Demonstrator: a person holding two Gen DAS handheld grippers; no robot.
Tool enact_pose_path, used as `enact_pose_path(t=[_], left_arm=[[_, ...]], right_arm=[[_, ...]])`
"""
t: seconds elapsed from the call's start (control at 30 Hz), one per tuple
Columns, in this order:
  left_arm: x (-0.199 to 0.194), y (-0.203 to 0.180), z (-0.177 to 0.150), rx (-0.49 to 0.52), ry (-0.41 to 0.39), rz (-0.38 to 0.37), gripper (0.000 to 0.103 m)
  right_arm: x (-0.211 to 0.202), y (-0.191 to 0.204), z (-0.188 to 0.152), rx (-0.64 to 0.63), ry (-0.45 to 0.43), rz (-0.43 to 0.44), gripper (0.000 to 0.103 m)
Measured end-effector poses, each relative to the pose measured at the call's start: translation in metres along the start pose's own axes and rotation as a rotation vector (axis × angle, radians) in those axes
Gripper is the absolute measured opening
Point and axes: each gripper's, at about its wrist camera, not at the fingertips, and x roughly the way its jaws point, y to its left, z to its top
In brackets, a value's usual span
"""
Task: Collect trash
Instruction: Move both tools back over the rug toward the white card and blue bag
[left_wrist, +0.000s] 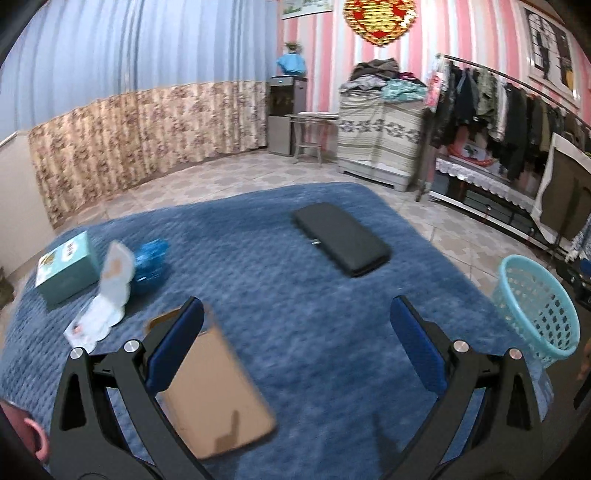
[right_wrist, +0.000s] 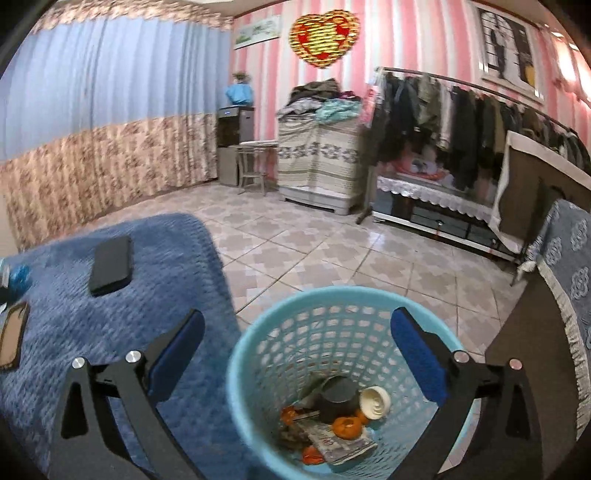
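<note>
Room: pink-striped walls, a blue curtain over a floral one, a tiled floor (right_wrist: 332, 251) and a clothes rack (right_wrist: 461, 122) along the right wall.
Bed: blue quilted blanket (left_wrist: 258, 266), filling the lower half of the left wrist view.
On the blanket: a black case (left_wrist: 341, 238) near the far right; a teal box (left_wrist: 66, 267) at the far left; a blue crumpled wrapper (left_wrist: 149, 260) just beside the box; a white packet (left_wrist: 107, 295) in front of both; a brown cardboard piece (left_wrist: 218, 391) nearest the camera.
Left gripper (left_wrist: 295, 343): jaws spread wide above the blanket, nothing between the pads; its left finger (left_wrist: 173, 347) overlaps the cardboard piece in the view, and contact cannot be judged.
Right gripper (right_wrist: 295, 350): jaws spread wide over the basket mouth, nothing held.
Basket (right_wrist: 258, 350): light blue lattice plastic, standing on the floor just beside the bed's right edge.
Trash in the basket: a dark cup (right_wrist: 338, 400), a white lid (right_wrist: 375, 402), orange peel (right_wrist: 345, 426), a printed wrapper (right_wrist: 343, 445), all lying at the bottom.
Person: a fingertip (left_wrist: 33, 432) shows at the lower left edge of the left wrist view.
</note>
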Motion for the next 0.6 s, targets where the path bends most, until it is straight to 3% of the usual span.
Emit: enact_pose_path(t=[0.6], left_arm=[[-0.012,0.132,-0.032,-0.161,0.024,0.192,0.097]], right_arm=[[-0.005,0.113,-0.022,-0.129,0.075,0.241,0.099]])
